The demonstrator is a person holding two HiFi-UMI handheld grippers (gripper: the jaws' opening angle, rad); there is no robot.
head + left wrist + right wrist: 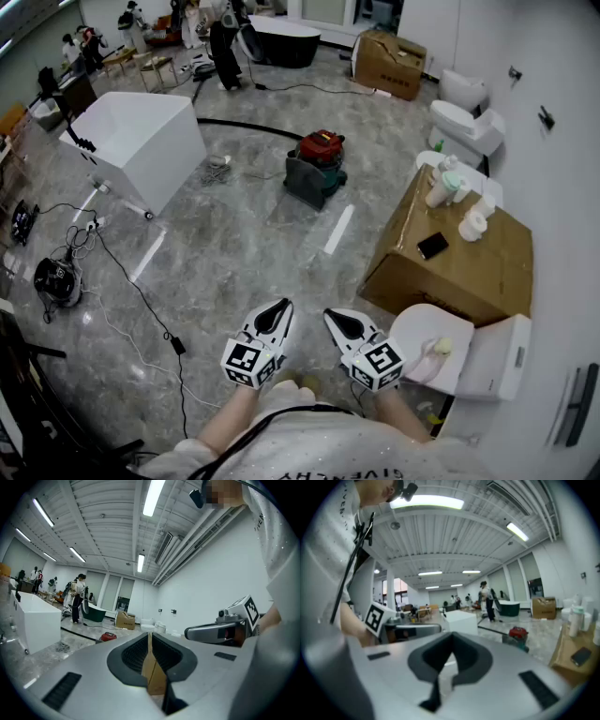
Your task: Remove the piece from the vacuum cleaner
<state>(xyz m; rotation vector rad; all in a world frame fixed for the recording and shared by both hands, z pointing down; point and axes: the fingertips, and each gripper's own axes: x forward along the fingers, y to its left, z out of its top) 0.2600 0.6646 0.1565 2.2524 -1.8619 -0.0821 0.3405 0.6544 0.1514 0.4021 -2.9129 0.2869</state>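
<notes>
1. Cables [82,234] trail over the grey floor [234,248] far left of the vacuum cleaner [317,167], beside a round black device [58,279].
2. A large white box [141,139] stands on the floor left of the vacuum cleaner, well apart from it.
3. The left tool [275,309] is held low in the head view, on the person's side of the vacuum cleaner and well apart from it. Its jaws are drawn almost together, leaving a thin slit, and grip nothing.
4. The vacuum cleaner, red on top with a dark body, sits upright on the floor mid-room, with neither tool touching it. A black hose [248,126] curves along the floor to its far left side.
5. The right tool [336,321] is just beside the left one, equally far from the vacuum cleaner. Its jaws are closed and empty.
6. A big cardboard box [469,277] lies right of the vacuum cleaner, carrying bottles [441,186], a paper roll [472,225] and a dark phone [432,246].
7. A white toilet [466,120] stands further right of the vacuum cleaner, against the wall.
</notes>
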